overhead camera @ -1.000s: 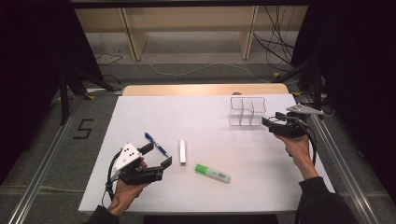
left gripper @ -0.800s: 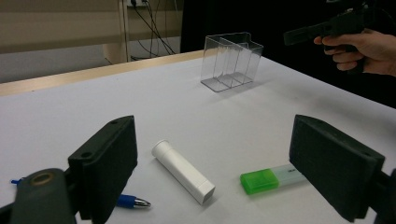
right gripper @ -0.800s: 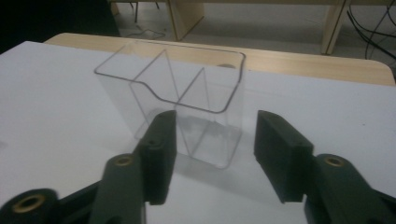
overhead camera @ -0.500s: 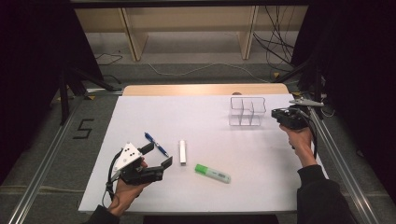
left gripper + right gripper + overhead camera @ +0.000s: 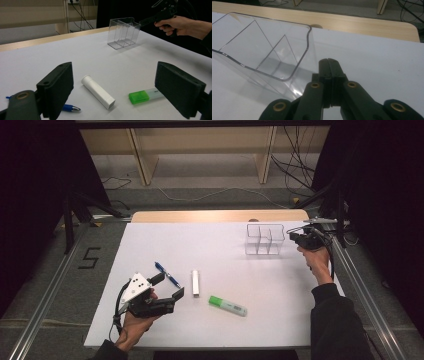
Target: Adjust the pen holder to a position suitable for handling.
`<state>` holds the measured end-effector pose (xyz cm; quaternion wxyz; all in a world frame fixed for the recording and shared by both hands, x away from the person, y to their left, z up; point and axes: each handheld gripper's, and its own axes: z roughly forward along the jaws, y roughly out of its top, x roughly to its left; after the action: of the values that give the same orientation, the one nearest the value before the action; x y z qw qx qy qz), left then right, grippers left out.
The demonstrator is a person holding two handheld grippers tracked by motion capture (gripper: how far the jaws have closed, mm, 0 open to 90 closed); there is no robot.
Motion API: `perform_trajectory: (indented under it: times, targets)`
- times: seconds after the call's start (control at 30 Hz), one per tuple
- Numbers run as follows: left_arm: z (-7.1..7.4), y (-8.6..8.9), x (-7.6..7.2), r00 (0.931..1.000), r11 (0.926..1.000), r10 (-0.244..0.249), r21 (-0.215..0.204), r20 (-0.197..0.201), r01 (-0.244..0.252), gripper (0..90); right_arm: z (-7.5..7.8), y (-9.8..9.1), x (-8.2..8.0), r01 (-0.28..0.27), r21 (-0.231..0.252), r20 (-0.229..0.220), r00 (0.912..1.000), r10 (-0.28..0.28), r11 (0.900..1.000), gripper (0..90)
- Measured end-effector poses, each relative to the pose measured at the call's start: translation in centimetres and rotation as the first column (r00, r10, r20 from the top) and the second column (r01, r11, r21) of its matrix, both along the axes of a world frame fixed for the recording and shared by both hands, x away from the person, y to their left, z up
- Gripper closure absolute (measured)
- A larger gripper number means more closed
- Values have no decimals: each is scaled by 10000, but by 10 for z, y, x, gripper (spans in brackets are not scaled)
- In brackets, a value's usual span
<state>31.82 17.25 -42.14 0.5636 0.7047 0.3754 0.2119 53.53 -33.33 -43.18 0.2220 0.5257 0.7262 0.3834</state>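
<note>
Pen (image 5: 166,274), tube (image 5: 195,282), marker (image 5: 227,305) left of organiser (image 5: 264,240).

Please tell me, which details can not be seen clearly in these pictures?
- Blue pen: left gripper view, mostly hidden behind a finger.
- Green highlighter: its far end is covered by the other finger.
- Right gripper: whether its shut fingers touch the clear organizer cannot be told.
</note>
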Motion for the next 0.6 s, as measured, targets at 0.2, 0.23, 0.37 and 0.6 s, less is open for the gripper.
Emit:
perform_trajectory:
  times: [0.2,0.23,0.37,0.6]
  targets:
    - [0,0,0,10000,10000,28,-53,16,-28,148,-1,6,11,-135,-149,-194,9997,132,9998,900]
    - [0,1,0,10000,10000,29,-58,20,-28,148,-1,6,12,-124,-158,-268,9996,119,9998,900]
    - [0,0,0,10000,10000,12,-23,2,-12,149,-3,7,17,-76,-287,-307,9995,67,9996,900]
    - [0,0,0,10000,10000,24,-97,12,-24,149,-5,13,22,-328,-338,-340,9989,317,9989,900]
